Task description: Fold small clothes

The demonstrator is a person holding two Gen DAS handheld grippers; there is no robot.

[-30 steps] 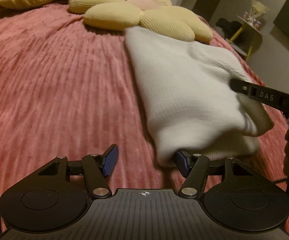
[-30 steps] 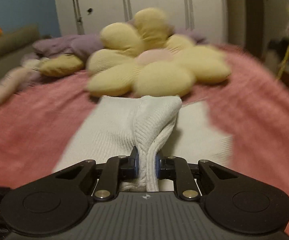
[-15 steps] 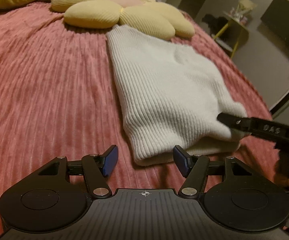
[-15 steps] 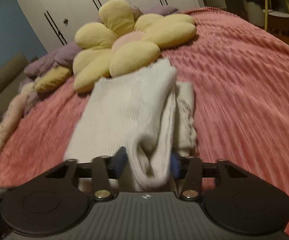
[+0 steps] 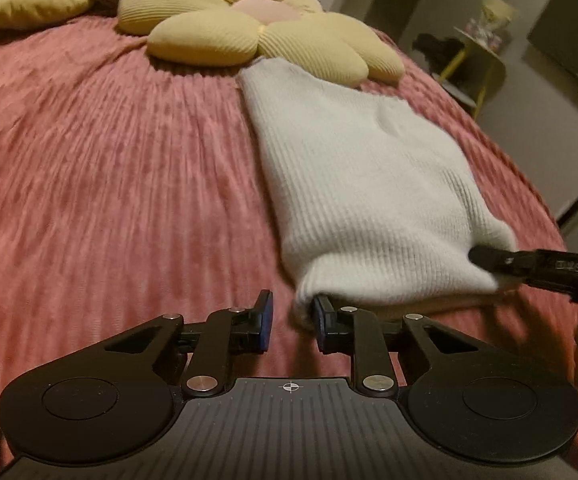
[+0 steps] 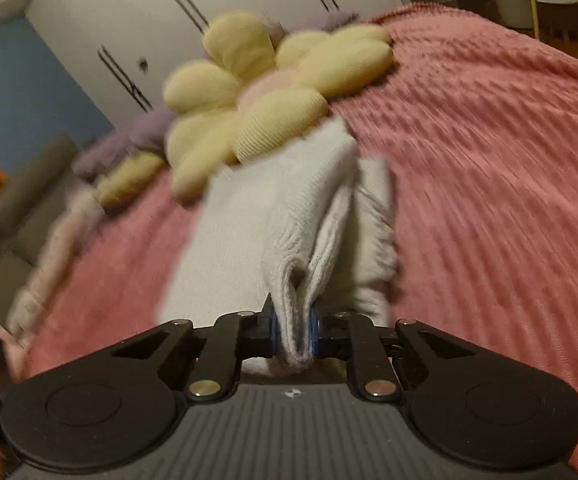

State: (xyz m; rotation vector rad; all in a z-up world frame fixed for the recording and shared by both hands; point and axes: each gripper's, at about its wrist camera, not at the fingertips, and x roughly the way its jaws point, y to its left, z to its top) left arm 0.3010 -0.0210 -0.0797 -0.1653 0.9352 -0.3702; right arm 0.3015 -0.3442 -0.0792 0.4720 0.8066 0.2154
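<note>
Right, the sweater [image 5: 369, 184] lies on the bed [image 5: 109, 160], a white ribbed knit stretched lengthwise with its far end touching the flower pillow [image 5: 261, 28]. It looks partly folded already: in the left wrist view it reads as a narrow doubled panel with a rounded near edge and a second layer showing under it, and in the right wrist view another strip of knit lies beside the main panel. How many folds are in, I cannot say for sure. The right gripper [image 6: 293, 332] has its jaws closed tight on a bunched pleat of the near right corner, lifted a little off the bed. The left gripper [image 5: 290, 322] sits at the near left corner with jaws part open, a clear gap between them; the right-hand pad [image 5: 320, 316] is tucked against or just under the hem, and nothing is clamped there yet. So my read is that the left corner pinch is still to come, then a fold of the near end up toward the pillow, then smoothing. The right view is blurred, so the gripper seems to be on the move. Containers: none in view, no basket, no bin, only the bed carrying the sweater and pillows.
</note>
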